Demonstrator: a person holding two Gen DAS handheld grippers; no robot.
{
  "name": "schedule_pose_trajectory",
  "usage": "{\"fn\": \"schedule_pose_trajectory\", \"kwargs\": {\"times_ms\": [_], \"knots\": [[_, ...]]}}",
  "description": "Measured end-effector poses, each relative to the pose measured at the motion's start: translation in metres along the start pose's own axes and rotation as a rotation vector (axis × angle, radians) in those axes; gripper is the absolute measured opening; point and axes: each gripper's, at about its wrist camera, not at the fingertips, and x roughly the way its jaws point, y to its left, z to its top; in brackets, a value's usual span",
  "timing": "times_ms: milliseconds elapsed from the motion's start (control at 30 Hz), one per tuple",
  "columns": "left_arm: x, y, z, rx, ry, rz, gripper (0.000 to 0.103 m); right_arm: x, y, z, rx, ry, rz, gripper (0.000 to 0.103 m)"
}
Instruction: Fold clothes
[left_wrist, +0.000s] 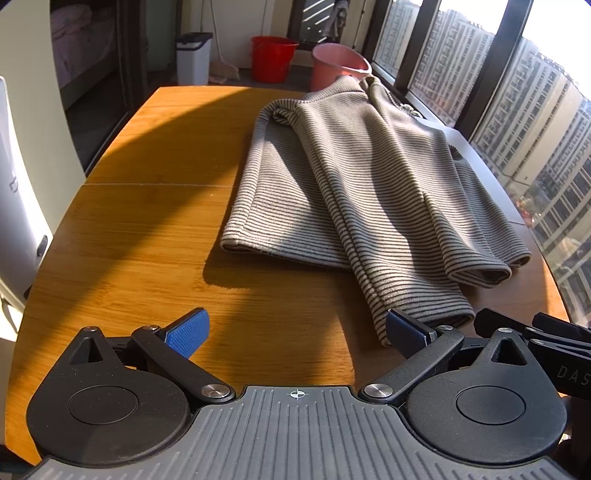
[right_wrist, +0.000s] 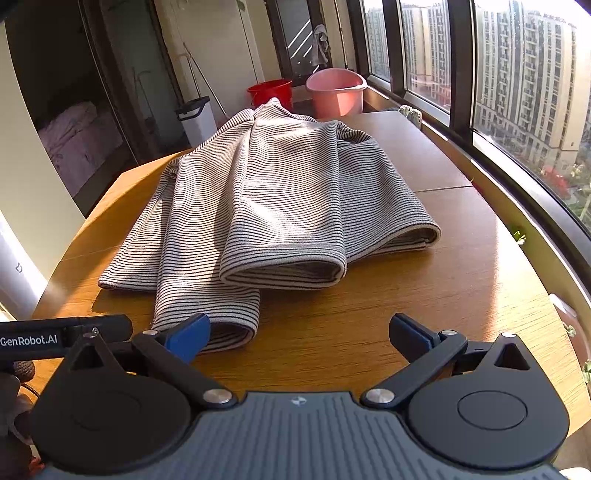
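A grey striped garment (left_wrist: 354, 177) lies on the wooden table (left_wrist: 140, 229), partly folded, with a sleeve running toward the near edge. It also shows in the right wrist view (right_wrist: 280, 206). My left gripper (left_wrist: 295, 332) is open and empty, just short of the sleeve cuff (left_wrist: 424, 310), with its right fingertip beside the cuff. My right gripper (right_wrist: 299, 334) is open and empty, with its left fingertip at the sleeve cuff (right_wrist: 221, 325). Each gripper's body shows at the edge of the other's view.
A red bucket (left_wrist: 271, 57), a pink bucket (left_wrist: 338, 64) and a white bin (left_wrist: 194, 55) stand beyond the table's far end. Windows (right_wrist: 517, 92) run along the right side. A white appliance (left_wrist: 14, 192) stands at the left.
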Motion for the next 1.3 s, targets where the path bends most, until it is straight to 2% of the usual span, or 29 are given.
{"fn": "schedule_pose_trajectory", "kwargs": {"times_ms": [1300], "knots": [[-0.0022,-0.0026,-0.0054,-0.012,0.006,-0.001,0.103,0.0028,0.0002,-0.002,-0.001,0.01,-0.001,0.103]]}}
